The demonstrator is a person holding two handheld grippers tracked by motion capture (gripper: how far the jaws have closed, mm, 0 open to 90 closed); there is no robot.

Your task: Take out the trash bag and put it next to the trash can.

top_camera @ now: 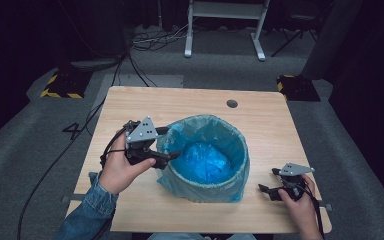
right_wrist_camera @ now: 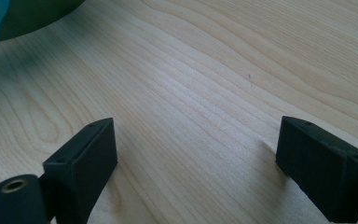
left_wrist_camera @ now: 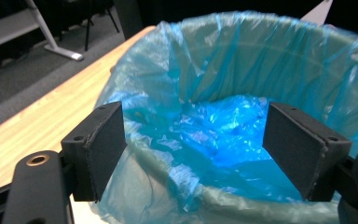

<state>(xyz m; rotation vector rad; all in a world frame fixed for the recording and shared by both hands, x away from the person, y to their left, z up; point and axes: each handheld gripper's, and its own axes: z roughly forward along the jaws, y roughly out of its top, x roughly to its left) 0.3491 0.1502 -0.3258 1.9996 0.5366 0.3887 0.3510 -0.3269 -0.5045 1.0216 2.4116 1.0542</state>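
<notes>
In the middle of the desk (top_camera: 145, 100) sits the bin (top_camera: 207, 186) with its blue bag (top_camera: 200, 160) already folded out over the rim most of the way round, so I'd say the lining job is nearly done. What looks left is the near-left edge, where the plastic bunches up loosely, plus maybe pressing the bag down inside. The left tongs (top_camera: 174, 155) are spread wide right at that rim, one jaw outside the bin and one over the opening, not pinching anything yet. The right tongs (top_camera: 263, 188) rest low on the desk just beside the bin, also spread and empty, hand relaxed near the front edge.
</notes>
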